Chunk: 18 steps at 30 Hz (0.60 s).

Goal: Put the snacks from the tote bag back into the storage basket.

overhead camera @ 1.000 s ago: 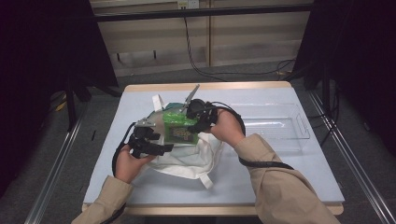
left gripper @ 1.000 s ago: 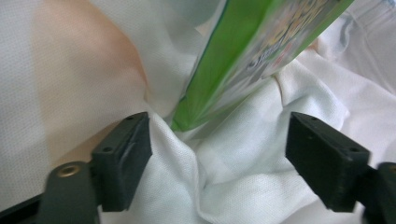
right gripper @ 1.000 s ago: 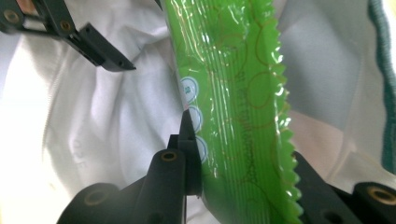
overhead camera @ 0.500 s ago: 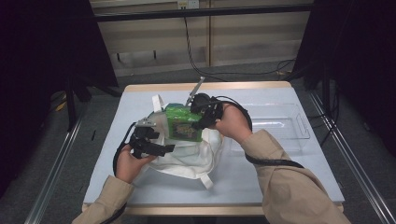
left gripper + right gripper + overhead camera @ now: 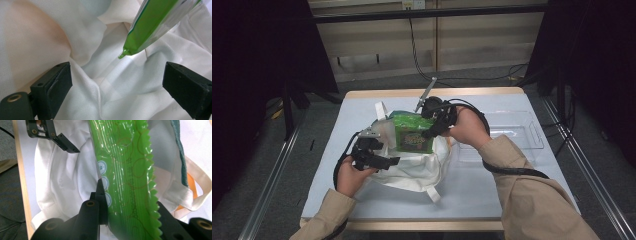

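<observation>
The right gripper (image 5: pixel 125 220) clamps a glossy green plastic snack packet (image 5: pixel 413 134) above a white cloth bag (image 5: pixel 412 167). The left gripper (image 5: pixel 117 85), jaws just opened wide, holds nothing, the packet's corner above it.

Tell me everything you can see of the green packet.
The green packet is a glossy plastic pouch, bright green with a printed pattern, small round marks and a saw-toothed sealed edge. It hangs over the open white cloth bag, one corner pointing down into the bag's mouth. The right gripper is shut on it, jaws clamping its side. The left gripper stands open beside it, not touching it.
</observation>
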Tool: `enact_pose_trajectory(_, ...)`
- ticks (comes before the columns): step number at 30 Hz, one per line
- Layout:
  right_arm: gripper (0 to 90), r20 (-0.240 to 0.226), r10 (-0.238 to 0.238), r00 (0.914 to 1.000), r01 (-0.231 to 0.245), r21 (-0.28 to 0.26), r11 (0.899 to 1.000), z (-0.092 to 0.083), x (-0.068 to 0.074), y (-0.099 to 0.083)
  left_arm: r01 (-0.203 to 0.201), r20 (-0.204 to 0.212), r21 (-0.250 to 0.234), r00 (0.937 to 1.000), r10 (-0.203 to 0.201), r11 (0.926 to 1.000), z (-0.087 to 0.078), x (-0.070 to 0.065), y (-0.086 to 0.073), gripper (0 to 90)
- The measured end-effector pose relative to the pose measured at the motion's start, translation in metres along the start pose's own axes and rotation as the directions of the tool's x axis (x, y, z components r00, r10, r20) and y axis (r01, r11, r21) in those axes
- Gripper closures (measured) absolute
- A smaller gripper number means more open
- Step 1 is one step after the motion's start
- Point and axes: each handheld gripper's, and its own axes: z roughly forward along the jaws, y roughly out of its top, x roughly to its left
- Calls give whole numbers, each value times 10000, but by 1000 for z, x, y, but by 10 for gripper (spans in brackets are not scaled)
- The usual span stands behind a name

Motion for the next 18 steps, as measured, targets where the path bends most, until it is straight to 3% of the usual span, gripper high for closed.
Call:
enact_pose_trajectory(4, 750, -55, -15, 10000, 15, 16, 10000, -3, 1, -2, 38, 224, -36, 9997, -38, 10000, 2, -1, 0, 95)
enact_pose_trajectory(18, 753, -225, 366, 9991, -360, 245, 9991, -22, -6, -16, -10, 142, 143, 9999, 8, 9999, 4, -2, 0, 103)
